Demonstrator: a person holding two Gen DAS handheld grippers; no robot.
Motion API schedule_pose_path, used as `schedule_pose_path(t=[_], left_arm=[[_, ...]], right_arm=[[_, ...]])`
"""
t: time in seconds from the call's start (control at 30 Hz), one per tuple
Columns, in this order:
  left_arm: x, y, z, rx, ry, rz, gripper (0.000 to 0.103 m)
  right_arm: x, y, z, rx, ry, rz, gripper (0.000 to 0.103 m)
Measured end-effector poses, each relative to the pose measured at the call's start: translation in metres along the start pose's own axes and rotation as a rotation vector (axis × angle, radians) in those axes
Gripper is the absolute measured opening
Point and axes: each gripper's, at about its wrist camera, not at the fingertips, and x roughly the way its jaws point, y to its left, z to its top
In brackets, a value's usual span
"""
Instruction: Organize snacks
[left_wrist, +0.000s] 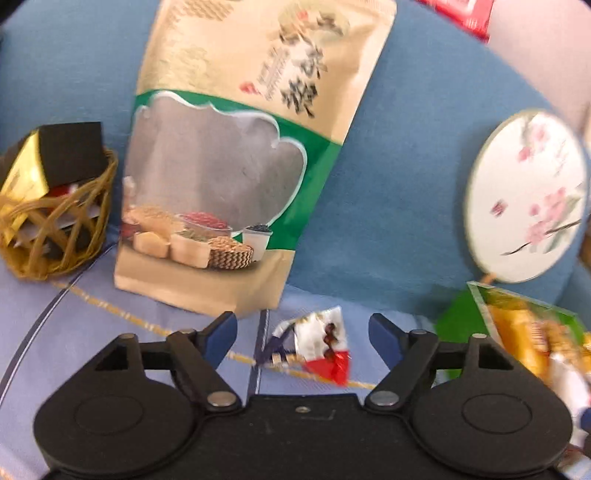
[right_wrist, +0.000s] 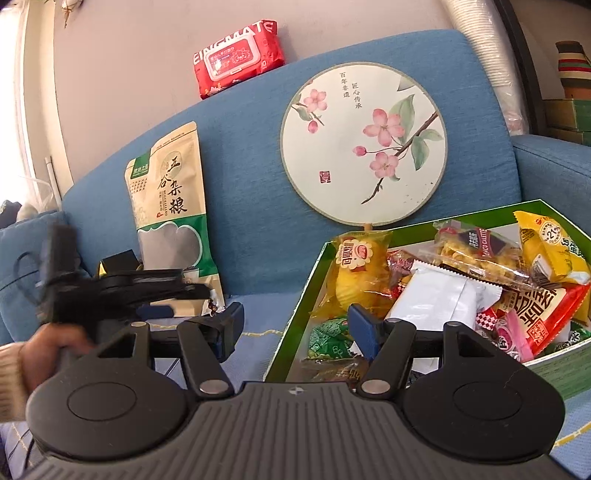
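Setting: blue sofa, no desk; items rest on the seat cushion (left_wrist: 110, 332).

Left gripper (left_wrist: 303, 328): fingers spread wide, nothing between them. It is aimed at a small white-and-red candy wrapper (left_wrist: 321, 343) lying loose on the seat, just ahead of the fingertips and roughly centred in the gap. View is motion-blurred, so whether the fingers touch it I cannot tell.

Right gripper (right_wrist: 295, 325): fingers released, empty, hovering at the near-left corner of the green snack box (right_wrist: 291, 332); its right finger overlaps the box interior in this view.

Progress (judgement): well along. The box already holds many packets: a yellow cake packet (right_wrist: 358, 266), a white pouch (right_wrist: 439, 295), a red packet (right_wrist: 543, 310), and others. Left to do: the loose candy, possibly more. The wicker basket (left_wrist: 55, 229) holds a black-and-gold carton (left_wrist: 66, 155); its role in the sorting is unclear.

Room and edges:
- Tall grain pouch (left_wrist: 229, 155) leans on the backrest just behind the candy; its bottom edge is near the left finger. A forward overshoot could tip it.
- Round painted fan (right_wrist: 364, 144) leans on the backrest behind the box, its handle at the box's far rim.
- Open seat lies between the pouch and the box, a free lane for carrying the candy across.
- Red wipes pack (right_wrist: 238, 57) on top of the backrest, well apart.
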Motion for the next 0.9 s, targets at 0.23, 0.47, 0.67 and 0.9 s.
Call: schedule_pose_path(t=[0.23,0.47,0.67,0.9], left_arm=[[0.028,0.004,-0.009,0.044,0.097,-0.059,0.057],[-0.044,0.010,-0.048,0.095,0.199,-0.271,0.080],[-0.078,0.041,-0.042,-0.070,0.204,-0.322,0.103],[-0.062,0.028,-0.047,-0.089,0.230,-0.351,0.103]], right_arm=[[-0.003,0.000,0.003,-0.008,0.004,0.054,0.102],[0.002,0.027,-0.006,-0.053,0.167,0.266,0.102],[0.014,0.067,-0.033,-0.206,0.247,0.323,0.101],[0.063,0.074,-0.050,-0.189,0.306,0.224,0.093]])
